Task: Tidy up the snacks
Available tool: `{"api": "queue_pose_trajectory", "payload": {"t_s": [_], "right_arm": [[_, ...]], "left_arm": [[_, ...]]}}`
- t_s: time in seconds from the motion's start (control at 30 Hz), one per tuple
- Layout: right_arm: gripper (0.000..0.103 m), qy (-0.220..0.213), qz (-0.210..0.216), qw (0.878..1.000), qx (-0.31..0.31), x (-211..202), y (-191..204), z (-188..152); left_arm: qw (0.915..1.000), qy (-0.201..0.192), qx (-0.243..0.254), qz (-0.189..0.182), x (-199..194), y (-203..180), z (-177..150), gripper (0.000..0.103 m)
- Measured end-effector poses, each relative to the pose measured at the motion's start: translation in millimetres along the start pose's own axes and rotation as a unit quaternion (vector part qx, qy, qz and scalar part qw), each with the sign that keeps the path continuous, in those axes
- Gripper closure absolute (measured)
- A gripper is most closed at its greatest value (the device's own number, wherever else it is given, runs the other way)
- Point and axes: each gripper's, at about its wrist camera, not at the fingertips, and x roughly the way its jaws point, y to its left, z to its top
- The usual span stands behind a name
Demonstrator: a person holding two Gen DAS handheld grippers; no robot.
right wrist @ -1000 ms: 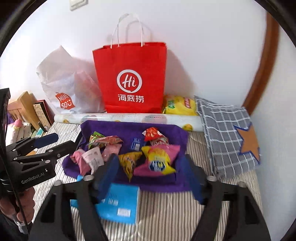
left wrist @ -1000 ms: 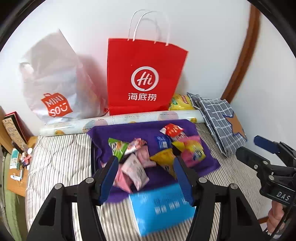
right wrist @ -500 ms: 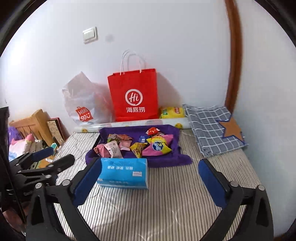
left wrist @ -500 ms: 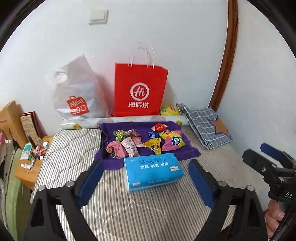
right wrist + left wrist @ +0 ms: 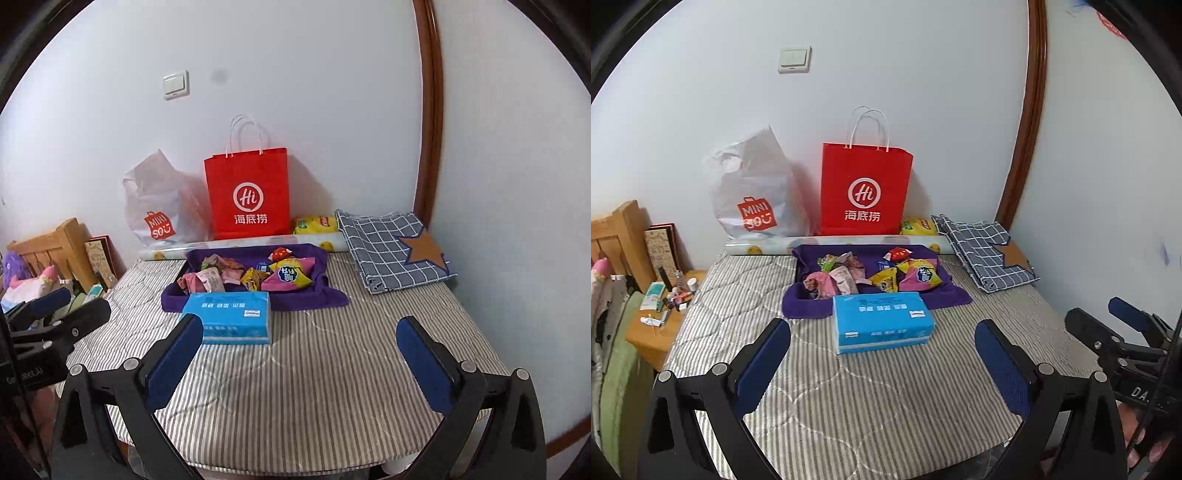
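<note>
On the striped mattress, left wrist view: left gripper (image 5: 882,350) released, jaws just opened, empty; blue tissue pack (image 5: 882,321) just ahead.
Snacks: snack packets (image 5: 875,275) heaped on purple cloth (image 5: 951,293).
Risk: reaching over could shove the pack into the heap.
Right wrist view: right gripper (image 5: 299,347) released, empty; loose cloth may drag with a grabbed packet.

You face a grey-striped mattress (image 5: 886,398) bearing a purple cloth (image 5: 945,291), a bright blue tissue pack (image 5: 882,325), a red paper bag (image 5: 866,192) and a navy-checked pillow (image 5: 982,247) with a brown star.
</note>
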Motion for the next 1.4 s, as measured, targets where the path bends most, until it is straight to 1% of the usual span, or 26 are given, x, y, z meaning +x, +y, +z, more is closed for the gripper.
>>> {"api": "queue_pose_trajectory", "payload": {"t_s": [0.17,0.5,1.4], "right_arm": [[0.0,-0.004,0.004,1.0,0.002,-7.3,0.0,-3.4],[0.0,-0.011,0.007,1.0,0.008,-14.4,1.0,-4.5],[0.0,-0.014,0.008,1.0,0.015,-17.3,1.8,-8.1]], "left_arm": [[0.9999,-0.005,0.004,0.01,-4.5,0.0,-1.1,0.002],[0.9998,-0.006,0.008,0.018,-7.3,-1.8,-2.7,0.002],[0.9998,-0.003,0.013,0.013,-9.3,-3.8,-3.9,0.002]]}}
